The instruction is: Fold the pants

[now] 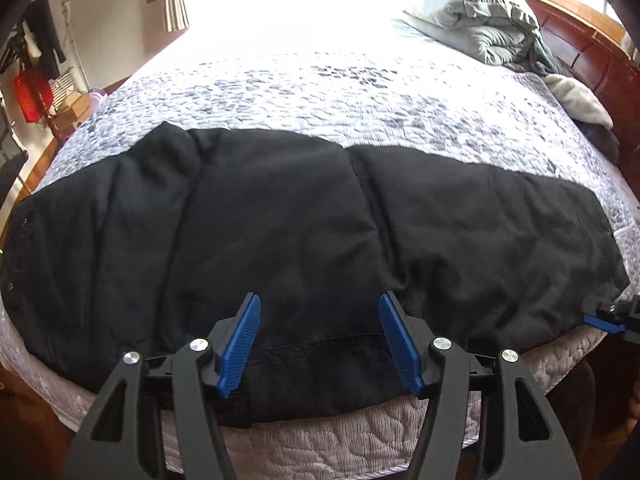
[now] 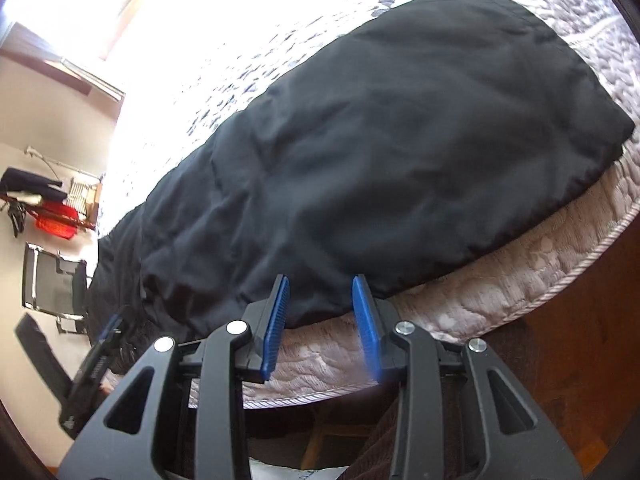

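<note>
Black pants [image 1: 280,220] lie spread lengthwise along the near edge of the bed, folded leg on leg, with the waistband at the left. My left gripper [image 1: 319,306] hovers open over their near middle hem; only flat fabric shows between its blue pads. At the right end of the pants, my right gripper [image 1: 608,316] shows at the picture's edge. In the right wrist view the pants [image 2: 400,140] stretch away to the upper right, and my right gripper [image 2: 320,280] stands open at their near edge, pads apart and not pressing cloth. The left gripper [image 2: 100,348] appears blurred at the lower left.
A patterned grey-white quilt [image 1: 320,92] covers the bed, whose mattress side [image 2: 480,292] drops to a wooden floor [image 2: 580,340]. Crumpled grey bedding [image 1: 480,24] lies by the wooden headboard [image 1: 580,52]. A rack with a red item [image 1: 32,92] stands at the far left.
</note>
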